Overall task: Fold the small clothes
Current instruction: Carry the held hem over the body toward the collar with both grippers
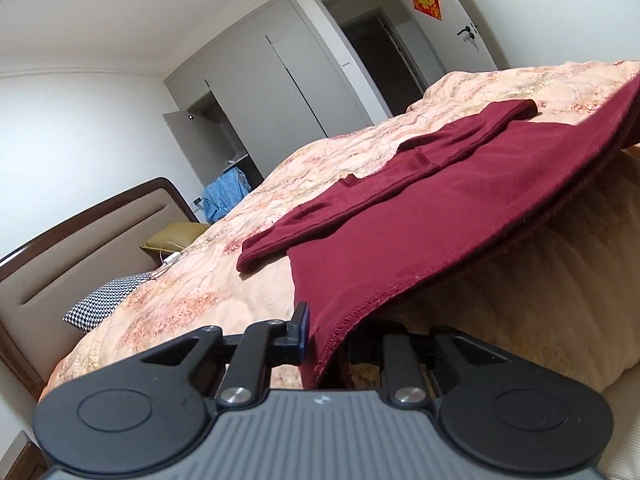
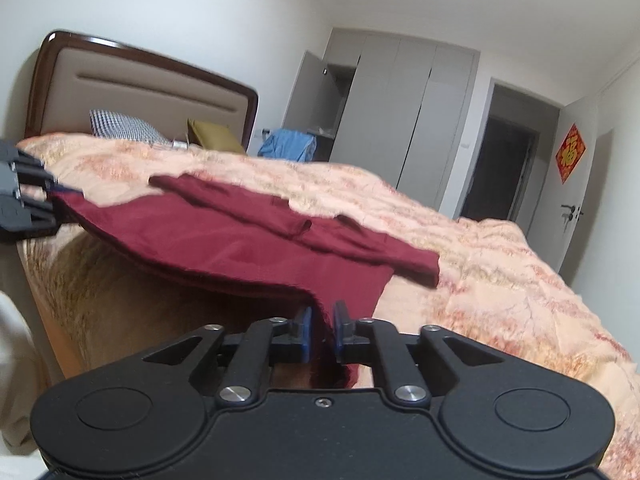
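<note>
Maroon garment (image 1: 460,208) held by its hem over the quilted bed (image 1: 200,280).
Left gripper (image 1: 324,336) and right gripper (image 2: 322,330) each pinch a hem corner, jaws nearly closed on cloth.

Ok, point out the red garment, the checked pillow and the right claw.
Red garment (image 1: 460,196), left wrist view, flat middle panel.
Checked pillow (image 2: 120,126), right wrist view, its top face.
Right claw (image 2: 322,334), right wrist view, between fingertips.

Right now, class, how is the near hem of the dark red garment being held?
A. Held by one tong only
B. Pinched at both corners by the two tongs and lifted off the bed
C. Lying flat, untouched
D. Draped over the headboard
B: the right tongs and left tongs each pinch a corner of the dark red garment, its hem raised above the bedspread.
</note>
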{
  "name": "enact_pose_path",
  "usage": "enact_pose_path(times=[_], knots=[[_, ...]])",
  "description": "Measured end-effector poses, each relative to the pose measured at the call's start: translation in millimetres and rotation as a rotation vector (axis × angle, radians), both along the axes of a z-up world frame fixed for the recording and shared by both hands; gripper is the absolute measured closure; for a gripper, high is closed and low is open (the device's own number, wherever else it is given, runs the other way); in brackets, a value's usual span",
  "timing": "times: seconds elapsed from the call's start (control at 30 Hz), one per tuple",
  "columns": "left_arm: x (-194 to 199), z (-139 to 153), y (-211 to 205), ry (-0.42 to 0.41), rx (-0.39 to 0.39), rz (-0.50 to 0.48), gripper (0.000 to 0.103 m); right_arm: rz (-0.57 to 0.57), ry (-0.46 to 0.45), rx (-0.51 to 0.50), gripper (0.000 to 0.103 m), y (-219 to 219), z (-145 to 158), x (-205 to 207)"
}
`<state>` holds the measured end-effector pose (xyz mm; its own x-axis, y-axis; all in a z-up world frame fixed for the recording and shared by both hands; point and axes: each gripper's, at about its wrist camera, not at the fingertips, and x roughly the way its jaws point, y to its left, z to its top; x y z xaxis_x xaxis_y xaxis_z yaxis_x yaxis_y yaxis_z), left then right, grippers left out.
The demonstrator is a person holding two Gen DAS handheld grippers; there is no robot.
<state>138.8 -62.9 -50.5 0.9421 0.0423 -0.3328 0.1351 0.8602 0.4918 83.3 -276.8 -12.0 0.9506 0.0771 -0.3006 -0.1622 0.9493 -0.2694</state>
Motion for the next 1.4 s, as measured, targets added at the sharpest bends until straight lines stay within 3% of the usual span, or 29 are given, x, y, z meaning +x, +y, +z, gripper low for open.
enact_pose_path(times=[0.13, 0.23, 0.37, 0.43, 0.5, 0.53, 0.77, 0.93, 1.1, 1.4], knots=[[2, 5, 4, 0.019, -0.047, 0.013, 0.085, 0.007, 0.058, -0.033, 0.077, 6, -19, 6], [5, 9, 6, 0.022, -0.067, 0.021, 0.086, 0.017, 0.086, -0.081, 0.063, 12, -34, 9], [8, 14, 9, 0.016, -0.070, 0.024, 0.087, 0.014, 0.093, -0.144, 0.061, 20, -52, 10], [9, 14, 9, 0.016, -0.061, 0.023, 0.088, 0.014, 0.076, -0.164, 0.065, 21, -57, 9], [9, 13, 9, 0.015, -0.050, 0.018, 0.092, 0.010, 0.068, -0.159, 0.092, 20, -58, 8], [8, 13, 9, 0.011, -0.047, 0.015, 0.093, 0.009, 0.067, -0.144, 0.095, 18, -57, 8], [-10, 12, 6, -0.057, -0.031, -0.040, 0.097, -0.023, -0.027, -0.075, 0.099, 3, -35, -3], [-20, 31, 11, -0.033, -0.188, -0.043, 0.098, -0.046, -0.122, -0.049, 0.099, -4, -13, -19], [-35, 60, 19, -0.069, -0.311, -0.033, 0.098, -0.045, -0.211, -0.052, 0.099, -8, 12, -46], [-116, 107, 29, -0.156, -0.309, -0.114, 0.098, -0.024, -0.345, -0.026, 0.099, -27, 64, -138]])
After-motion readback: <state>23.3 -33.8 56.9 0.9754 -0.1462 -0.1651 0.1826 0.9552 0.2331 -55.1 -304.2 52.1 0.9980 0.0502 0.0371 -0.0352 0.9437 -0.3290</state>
